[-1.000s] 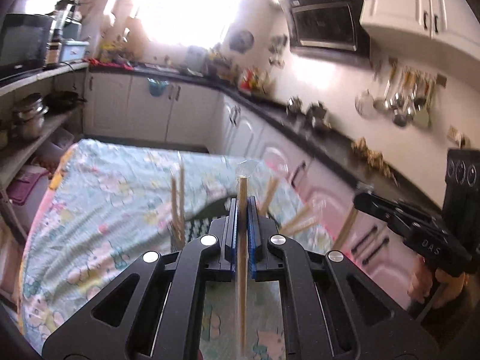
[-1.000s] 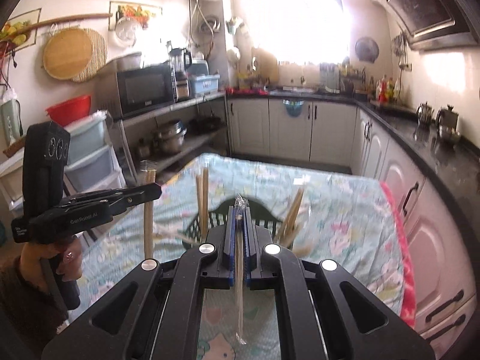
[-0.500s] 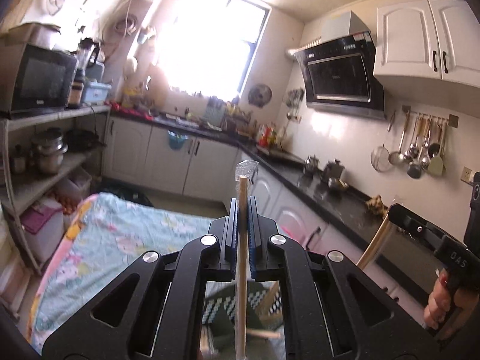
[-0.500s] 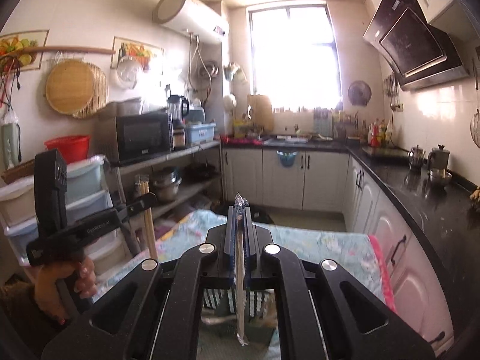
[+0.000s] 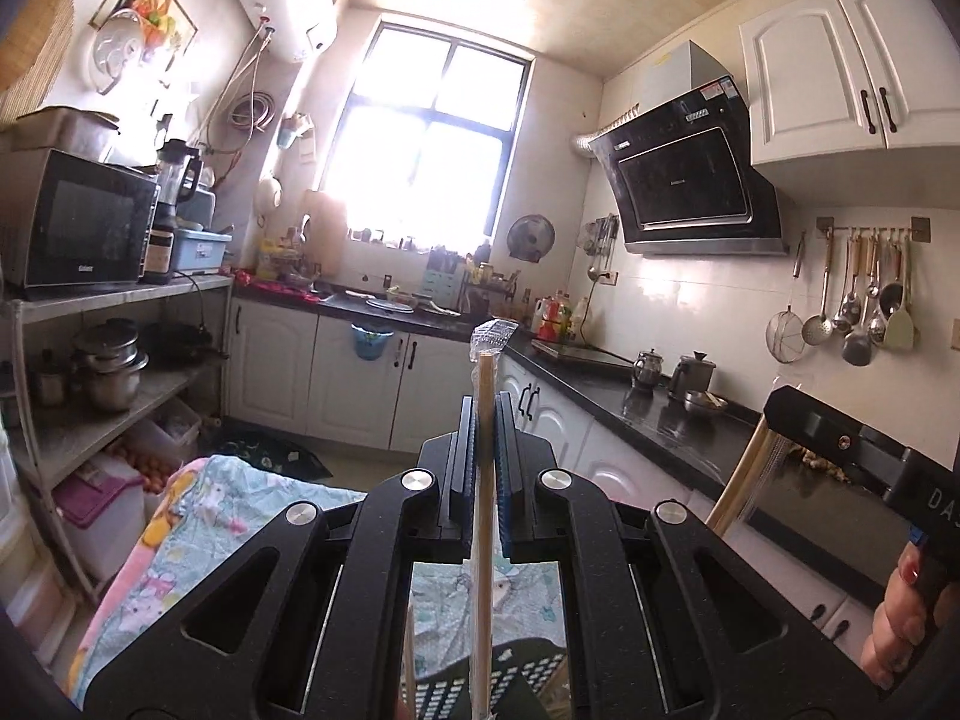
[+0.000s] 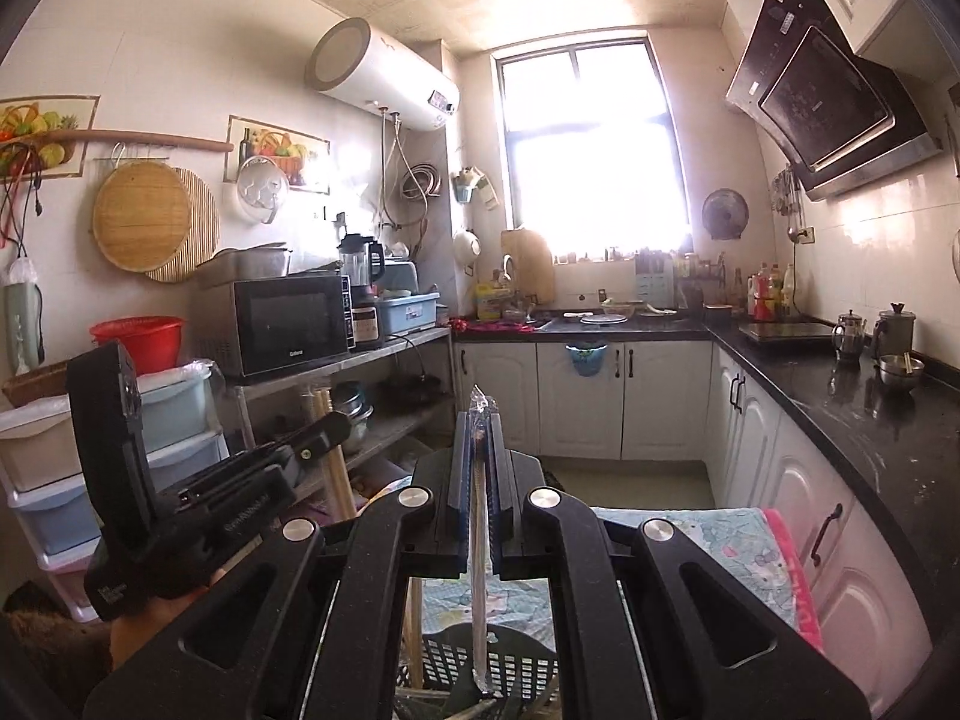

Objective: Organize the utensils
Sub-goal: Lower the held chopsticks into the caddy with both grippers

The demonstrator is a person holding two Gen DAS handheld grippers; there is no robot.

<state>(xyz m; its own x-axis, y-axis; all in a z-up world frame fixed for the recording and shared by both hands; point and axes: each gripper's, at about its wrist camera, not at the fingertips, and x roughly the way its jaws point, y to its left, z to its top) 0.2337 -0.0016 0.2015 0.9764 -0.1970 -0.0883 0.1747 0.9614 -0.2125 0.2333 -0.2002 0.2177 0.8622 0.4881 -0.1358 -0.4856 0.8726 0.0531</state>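
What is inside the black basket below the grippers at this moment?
In the right wrist view the black basket holds several wooden chopsticks leaning against its slotted wall. Its floor and anything lower are hidden by the right gripper and the frame edge.

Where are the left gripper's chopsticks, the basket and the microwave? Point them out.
chopsticks (image 5: 483, 516), left wrist view, mid shaft.
basket (image 6: 528, 657), right wrist view, upper rim.
microwave (image 6: 288, 321), right wrist view, door glass.

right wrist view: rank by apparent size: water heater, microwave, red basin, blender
Largest to smallest, as they look:
1. water heater
2. microwave
3. red basin
4. blender
The heater and microwave look close in size, and their distances differ, so treat that order as unsure.
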